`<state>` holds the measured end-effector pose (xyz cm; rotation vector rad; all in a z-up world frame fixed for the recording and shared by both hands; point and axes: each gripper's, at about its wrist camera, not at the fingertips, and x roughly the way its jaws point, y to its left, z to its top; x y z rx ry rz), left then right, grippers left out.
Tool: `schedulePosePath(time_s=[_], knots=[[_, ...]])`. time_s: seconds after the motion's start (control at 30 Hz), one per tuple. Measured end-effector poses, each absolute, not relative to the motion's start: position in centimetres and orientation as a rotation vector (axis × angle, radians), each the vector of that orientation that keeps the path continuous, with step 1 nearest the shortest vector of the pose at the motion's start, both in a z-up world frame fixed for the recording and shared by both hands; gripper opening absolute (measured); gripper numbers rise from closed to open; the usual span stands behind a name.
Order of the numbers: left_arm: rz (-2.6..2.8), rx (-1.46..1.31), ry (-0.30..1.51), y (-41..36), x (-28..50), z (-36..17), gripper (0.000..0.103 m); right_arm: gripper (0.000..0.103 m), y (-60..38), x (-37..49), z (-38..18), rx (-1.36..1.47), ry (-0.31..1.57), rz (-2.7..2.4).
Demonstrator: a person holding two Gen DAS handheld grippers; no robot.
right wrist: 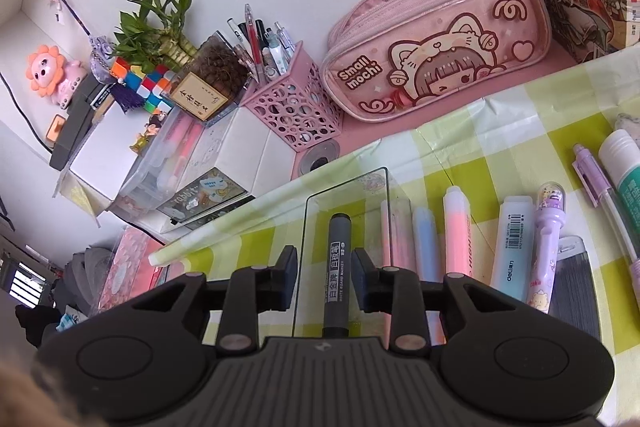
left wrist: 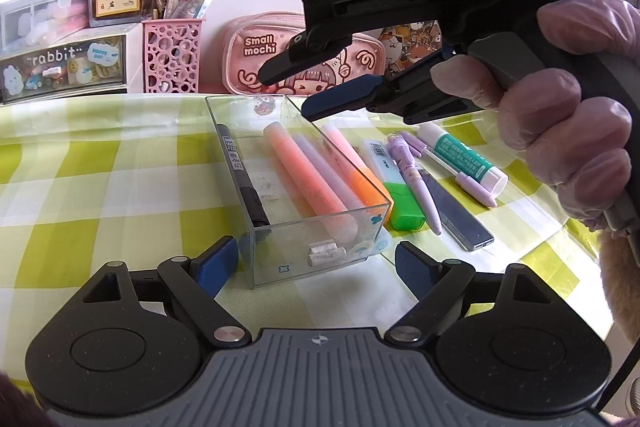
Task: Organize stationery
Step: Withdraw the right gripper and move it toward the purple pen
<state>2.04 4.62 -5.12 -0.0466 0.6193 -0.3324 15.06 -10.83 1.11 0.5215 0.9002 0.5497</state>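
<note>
Clear rectangular plastic box (left wrist: pixel 256 259): set between the fingers of the left gripper (left wrist: pixel 316 263); the left blue pad (left wrist: pixel 216 263) is seen at or just beside the box wall, the right pad stands apart from it, so a firm clasp cannot be told. Contents, already filed: black whiteboard marker (left wrist: pixel 242 175) along the wall nearest the left finger; pink highlighter (left wrist: pixel 304 171) and pale lilac-blue highlighter (left wrist: pixel 332 179) toward the right finger. Right gripper (left wrist: pixel 304 95): held above the far end of the box in a gloved hand (left wrist: pixel 560 115), fingers spread and empty; in its own view the marker lies below and between the released fingers, untouched by either. Outstanding, beyond the right finger on the green-checked cloth (left wrist: pixel 80 167): pink-to-orange highlighter (left wrist: pixel 360 179) touching the box's outer wall, light-blue-and-green highlighter (left wrist: pixel 396 187), lilac cartoon pen (left wrist: pixel 420 187), dark flat bar (left wrist: pixel 460 215), slim lilac pen (left wrist: pixel 460 175), white-and-green glue stick (left wrist: pixel 464 159). Progress judged at roughly one third.
</note>
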Motion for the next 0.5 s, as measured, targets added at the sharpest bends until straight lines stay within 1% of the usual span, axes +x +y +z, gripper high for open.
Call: schedulePosePath(time_s=[0.17,0.27,0.33,0.43,0.5], knots=[[-0.333,-0.048,0.619,4.7,2.1,-5.1,0.083,0.061,-12.1,13.2,2.3,0.460,0.834,0.531],[-0.334,-0.050,0.619,4.6,2.0,-5.1,0.083,0.067,-13.2,12.2,2.9,0.414,0.794,0.504],[-0.336,-0.052,0.618,4.7,2.0,-5.1,0.083,0.073,-14.0,11.7,3.0,0.396,0.775,0.486],[-0.335,-0.052,0.618,4.7,2.0,-5.1,0.083,0.080,-15.4,10.7,2.9,0.353,0.753,0.446],[-0.335,-0.053,0.618,4.7,2.0,-5.1,0.083,0.080,-15.9,10.3,2.7,0.326,0.752,0.430]])
